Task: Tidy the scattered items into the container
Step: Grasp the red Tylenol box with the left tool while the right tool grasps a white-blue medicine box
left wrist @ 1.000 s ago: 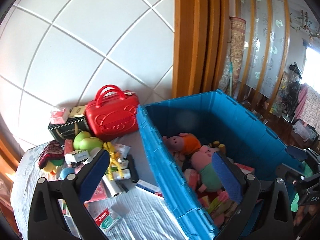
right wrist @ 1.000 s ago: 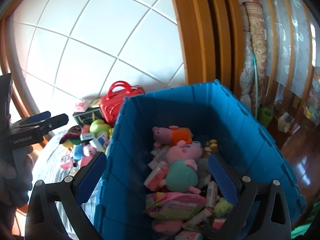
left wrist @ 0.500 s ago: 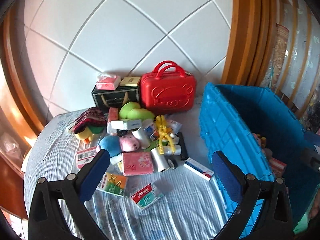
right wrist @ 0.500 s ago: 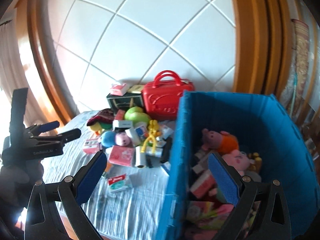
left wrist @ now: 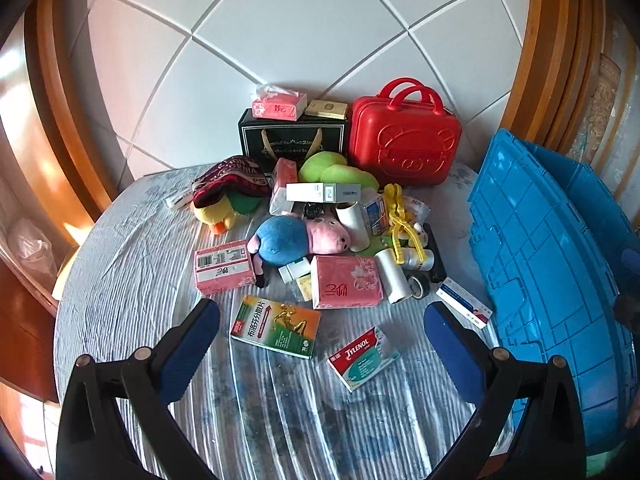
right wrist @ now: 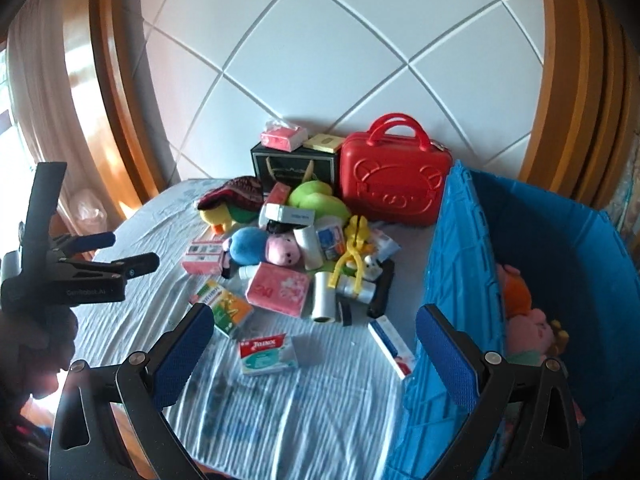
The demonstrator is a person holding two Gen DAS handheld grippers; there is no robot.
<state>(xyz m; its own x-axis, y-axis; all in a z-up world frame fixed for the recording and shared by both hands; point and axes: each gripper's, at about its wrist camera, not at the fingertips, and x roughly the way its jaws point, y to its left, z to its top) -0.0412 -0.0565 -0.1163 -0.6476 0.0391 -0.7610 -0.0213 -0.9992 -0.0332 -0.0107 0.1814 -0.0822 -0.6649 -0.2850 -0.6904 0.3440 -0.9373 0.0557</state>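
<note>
Both tongs are hanging spread apart and empty above the table: the left gripper (left wrist: 320,330) and right gripper (right wrist: 314,342) are facing the scattered pile (left wrist: 328,236). The blue bin (right wrist: 460,264) is standing beside it. Next seems a reach for the nearest medicine box (left wrist: 362,358).

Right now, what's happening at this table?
A person is clearing a pile of clutter into the blue crate. Both grippers are open and empty: the left gripper hovers over the Tylenol box and the green medicine box, the right gripper beside it. Two pig plushes lie in the crate; a blue-bodied pig plush, tissue packs and the red case remain outside.
</note>
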